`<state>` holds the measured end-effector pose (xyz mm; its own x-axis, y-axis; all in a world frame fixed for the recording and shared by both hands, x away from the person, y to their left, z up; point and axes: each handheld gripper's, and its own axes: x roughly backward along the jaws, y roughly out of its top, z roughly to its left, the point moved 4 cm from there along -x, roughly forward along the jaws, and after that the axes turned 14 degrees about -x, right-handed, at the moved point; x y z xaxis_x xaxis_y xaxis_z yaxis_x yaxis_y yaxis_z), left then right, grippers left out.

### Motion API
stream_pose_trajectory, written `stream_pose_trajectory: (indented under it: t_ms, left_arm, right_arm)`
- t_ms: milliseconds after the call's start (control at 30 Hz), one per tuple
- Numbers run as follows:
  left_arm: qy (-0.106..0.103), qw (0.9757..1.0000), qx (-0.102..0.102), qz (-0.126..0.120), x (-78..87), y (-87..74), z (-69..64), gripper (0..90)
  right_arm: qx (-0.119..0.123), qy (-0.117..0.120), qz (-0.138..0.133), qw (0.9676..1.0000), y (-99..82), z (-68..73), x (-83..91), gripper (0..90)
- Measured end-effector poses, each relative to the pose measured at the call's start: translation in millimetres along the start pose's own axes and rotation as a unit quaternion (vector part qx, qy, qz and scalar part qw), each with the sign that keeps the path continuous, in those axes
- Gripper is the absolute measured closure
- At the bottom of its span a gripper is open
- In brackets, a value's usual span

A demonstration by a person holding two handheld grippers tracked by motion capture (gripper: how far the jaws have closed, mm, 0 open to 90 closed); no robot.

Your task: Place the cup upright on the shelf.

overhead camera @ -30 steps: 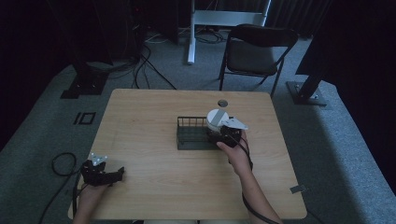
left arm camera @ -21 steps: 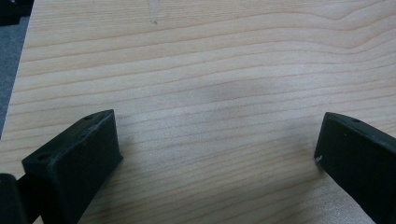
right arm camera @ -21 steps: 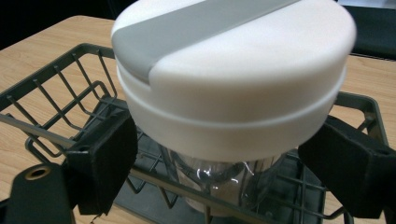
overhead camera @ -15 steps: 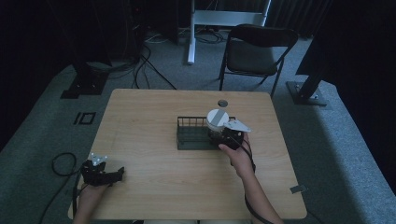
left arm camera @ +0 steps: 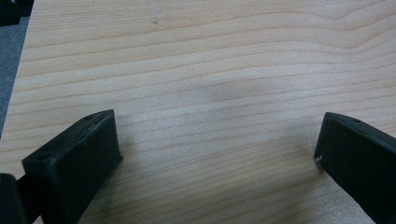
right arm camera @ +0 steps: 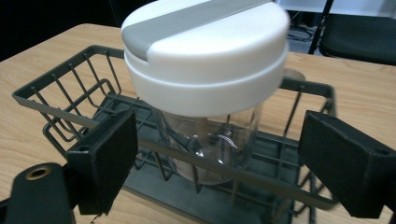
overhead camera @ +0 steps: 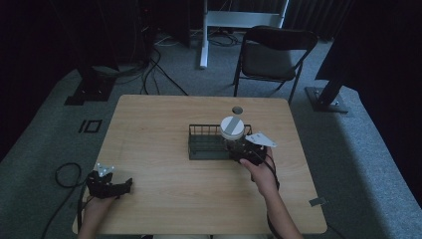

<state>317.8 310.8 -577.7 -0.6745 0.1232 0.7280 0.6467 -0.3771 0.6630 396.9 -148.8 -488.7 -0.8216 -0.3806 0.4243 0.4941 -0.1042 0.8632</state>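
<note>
Left gripper (overhead camera: 124, 185): it is released, jaws spread wide over bare table (left arm camera: 210, 60), with nothing between them. It has kept its place near the table's near left corner over the last second, well apart from the work.

Basket (overhead camera: 204, 142): this dark wire basket sits directly ahead of your right gripper. Its near rim (right arm camera: 51, 100) runs across just beyond the jaw tips.

Jar (overhead camera: 232, 128): a clear container with a white and grey lid (right arm camera: 205, 60). It stands upright inside the basket at the right-hand end, straight ahead of your right gripper and beyond the near rim.

Right gripper (overhead camera: 238, 149): it is released, jaws wide apart on either side of the jar's line and touching neither jar nor wire.

What changed: over the last second your right gripper has drawn back a little towards you, and its grey plate now sits nearer your side of the basket. The jar has stayed where it was.

Meaning: the jar looks delivered and left to stand on its own, so the placing seems done.

In the way: the near rim lies between the jaws and the jar's body, so lift clear before you swing sideways. The lid overhangs and could catch.

Beyond: a round hole (overhead camera: 237, 109) in the tabletop lies past the jar, and a folding chair (overhead camera: 273, 50) stands farther off.
</note>
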Motion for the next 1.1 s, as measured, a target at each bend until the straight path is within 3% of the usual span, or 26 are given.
stream_pose_trajectory:
  t_ms: [600, 1100]
  left_arm:
    - [0.000, 1.0000, 0.000, 0.000, 0.0, 0.0, 0.0, 0.2]
    - [0.000, 1.0000, 0.000, 0.000, 0.0, 0.0, 0.0, 0.1]
  right_arm:
    - [0.002, -0.014, 0.001, 0.9999, -14.4, -21.6, 19.9, 13.0]
    - [0.006, -0.030, 0.020, 0.9993, -41.6, -45.1, 24.0, 13.0]
